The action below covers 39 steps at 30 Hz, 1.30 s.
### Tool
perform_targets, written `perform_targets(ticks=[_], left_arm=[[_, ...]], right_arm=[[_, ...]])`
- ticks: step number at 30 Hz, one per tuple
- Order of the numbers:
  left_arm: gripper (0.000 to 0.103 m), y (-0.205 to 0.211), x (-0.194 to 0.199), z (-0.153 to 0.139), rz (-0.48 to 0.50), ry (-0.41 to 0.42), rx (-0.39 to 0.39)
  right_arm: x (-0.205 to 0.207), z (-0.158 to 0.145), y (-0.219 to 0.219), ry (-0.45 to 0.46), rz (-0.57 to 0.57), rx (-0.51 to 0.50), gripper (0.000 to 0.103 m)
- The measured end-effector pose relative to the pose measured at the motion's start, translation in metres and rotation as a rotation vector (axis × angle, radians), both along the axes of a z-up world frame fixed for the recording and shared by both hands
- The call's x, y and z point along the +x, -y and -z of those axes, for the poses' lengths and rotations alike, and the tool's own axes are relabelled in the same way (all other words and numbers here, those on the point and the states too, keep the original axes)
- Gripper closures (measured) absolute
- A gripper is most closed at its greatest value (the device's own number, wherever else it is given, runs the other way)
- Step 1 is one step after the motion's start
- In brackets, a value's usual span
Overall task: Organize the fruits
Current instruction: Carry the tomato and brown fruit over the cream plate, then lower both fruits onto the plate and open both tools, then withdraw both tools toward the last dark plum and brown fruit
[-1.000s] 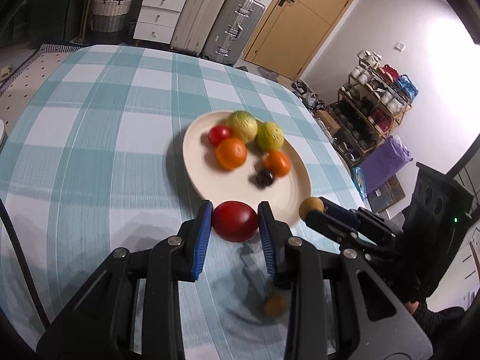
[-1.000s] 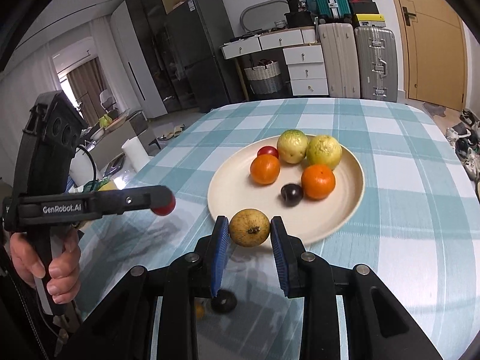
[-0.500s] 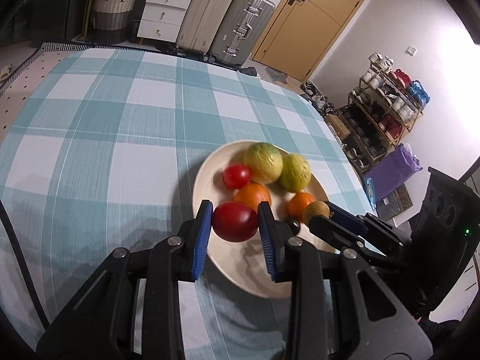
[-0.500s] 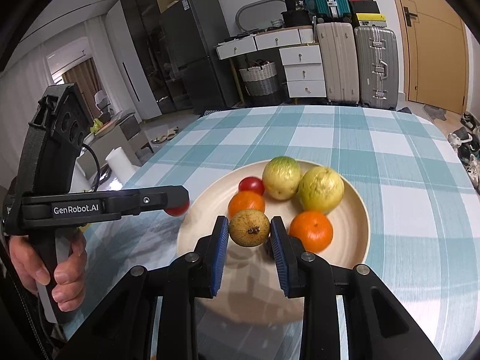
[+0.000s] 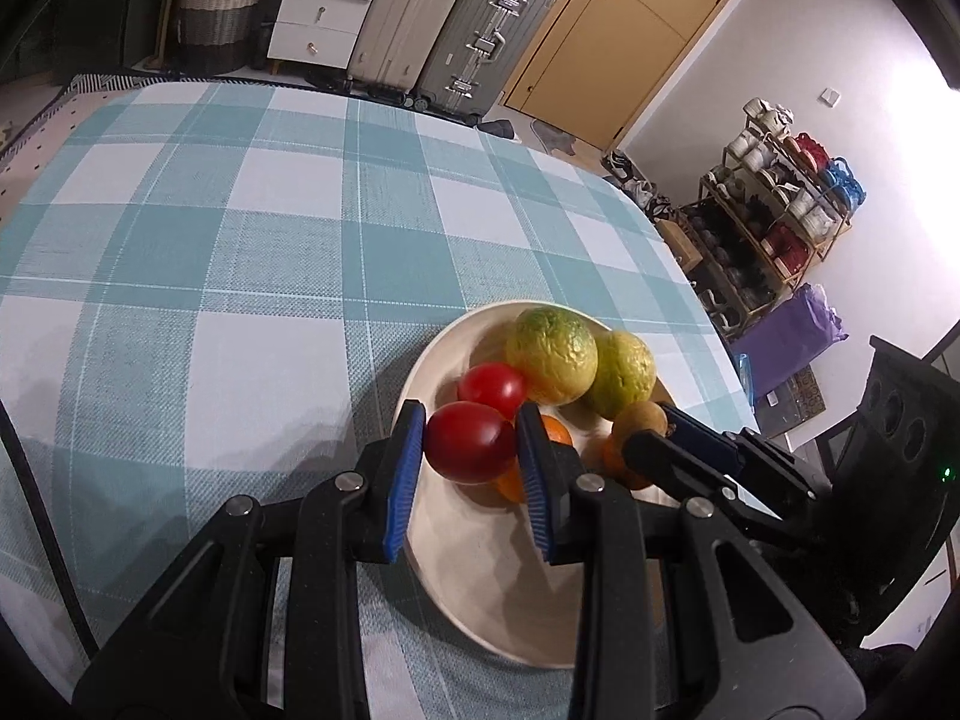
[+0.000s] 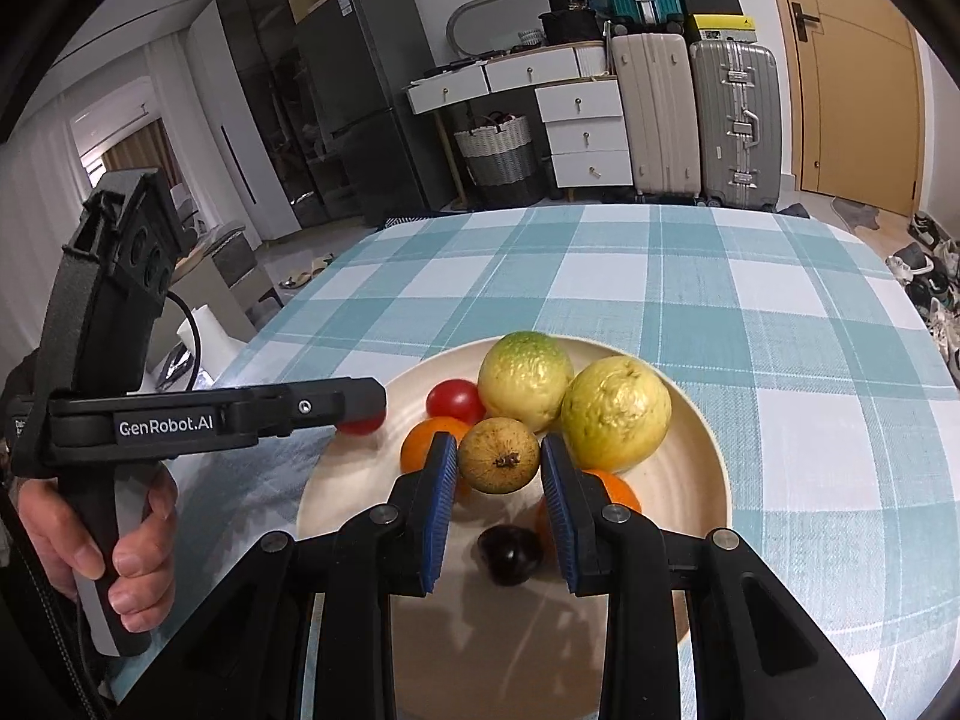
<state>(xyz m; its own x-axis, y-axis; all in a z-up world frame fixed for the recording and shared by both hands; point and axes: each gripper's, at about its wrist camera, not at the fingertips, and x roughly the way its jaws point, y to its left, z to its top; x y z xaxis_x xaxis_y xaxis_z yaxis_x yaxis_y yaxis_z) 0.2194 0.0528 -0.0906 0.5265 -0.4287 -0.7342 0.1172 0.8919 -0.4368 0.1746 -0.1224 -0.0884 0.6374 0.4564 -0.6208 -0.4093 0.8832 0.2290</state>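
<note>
The left gripper (image 5: 471,450) slopes down over the near left rim of the cream plate (image 5: 480,564), its blue pads clamped on a red fruit (image 5: 471,441). That fruit is egg-shaped, its long axis lying crosswise from pad to pad, and it hangs above the plate's near left part. In the right wrist view a hand (image 6: 102,531) grips this tool's upright handle off the table's left edge, with the fingers reaching level toward the plate.

The right gripper (image 6: 498,465) also tilts down over the plate's middle, closed on a round tan fruit (image 6: 499,455) whose dark stem end faces the camera; no long axis can be made out.

On the plate, toward its far rim, sit two yellow-green fruits (image 6: 525,378) (image 6: 615,411) touching each other, with a small red tomato (image 6: 455,399) just left of them. Two oranges (image 6: 429,441) (image 6: 606,495) lie partly hidden behind the pads, and a dark plum (image 6: 510,552) lies nearer.

The plate rests on the checked tablecloth (image 6: 750,312), toward the table's near edge.
</note>
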Motion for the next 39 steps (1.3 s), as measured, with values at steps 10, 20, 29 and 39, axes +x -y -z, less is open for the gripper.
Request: perform_targets(ticks=[10,20,29,39], left_arm=[[0.069,-0.006,0.006,-0.006,-0.032,-0.006,-0.034],[0.051,0.001,-0.032,-0.034,-0.042,0.057,0.037],[0.029,0.015,-0.082,-0.061,-0.078,0.132,0.165],[0.016,0.031,-0.128,-0.073,-0.094,0.163,0.257]], right_arm=[[0.0,-0.005,-0.002,0.049,-0.011,-0.007,0.056],[-0.024,-0.02,0.016,0.095,0.033,0.026,0.037],[-0.059,-0.035,0.03,0.154,0.076,0.046,0.016],[-0.091,-0.046,0.035,0.187,0.085,0.068,0.003]])
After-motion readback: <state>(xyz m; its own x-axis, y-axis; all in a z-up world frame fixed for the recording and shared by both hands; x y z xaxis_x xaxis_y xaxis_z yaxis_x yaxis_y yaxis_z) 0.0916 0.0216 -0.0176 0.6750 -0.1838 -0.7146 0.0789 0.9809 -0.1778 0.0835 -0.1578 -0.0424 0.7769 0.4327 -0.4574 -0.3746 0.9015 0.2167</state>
